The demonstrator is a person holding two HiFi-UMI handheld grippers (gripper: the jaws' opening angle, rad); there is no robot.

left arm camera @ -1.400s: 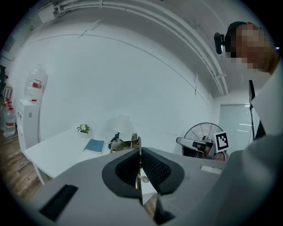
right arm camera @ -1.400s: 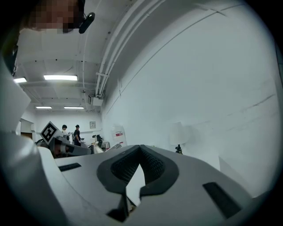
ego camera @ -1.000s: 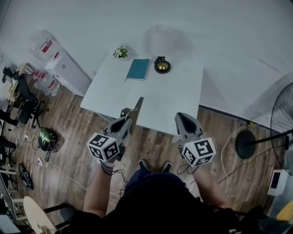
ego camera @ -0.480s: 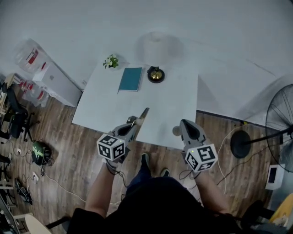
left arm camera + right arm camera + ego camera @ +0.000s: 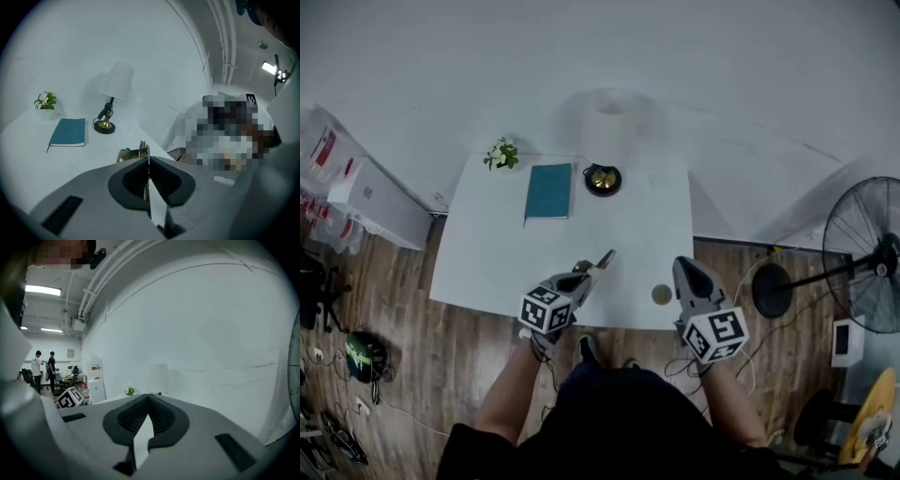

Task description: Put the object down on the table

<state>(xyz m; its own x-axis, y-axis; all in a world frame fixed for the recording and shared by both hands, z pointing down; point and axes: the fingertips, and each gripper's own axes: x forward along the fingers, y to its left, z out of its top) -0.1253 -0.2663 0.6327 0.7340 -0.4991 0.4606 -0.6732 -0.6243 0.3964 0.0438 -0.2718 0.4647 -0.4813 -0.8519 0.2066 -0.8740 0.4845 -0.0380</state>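
My left gripper (image 5: 587,274) is shut on a thin, flat metal object (image 5: 602,259) whose tip sticks out forward. It hovers over the front part of the white table (image 5: 487,272). In the left gripper view the metal object (image 5: 144,149) stands edge-on between the closed jaws of the left gripper (image 5: 148,160). Over the table's front right edge my right gripper (image 5: 683,267) is shut with nothing in it. The right gripper (image 5: 149,398) shows its jaws meeting, with only the wall beyond.
At the table's back stand a small potted plant (image 5: 501,155), a teal book (image 5: 548,191) and a lamp (image 5: 603,178) with a white shade. A small round disc (image 5: 661,294) lies near the front edge. A floor fan (image 5: 862,253) stands at the right, a white cabinet (image 5: 366,192) at the left.
The person has stepped up to the table. Both grippers, earlier above the floor in front of it, are now over its front edge. The left still holds the metal object.
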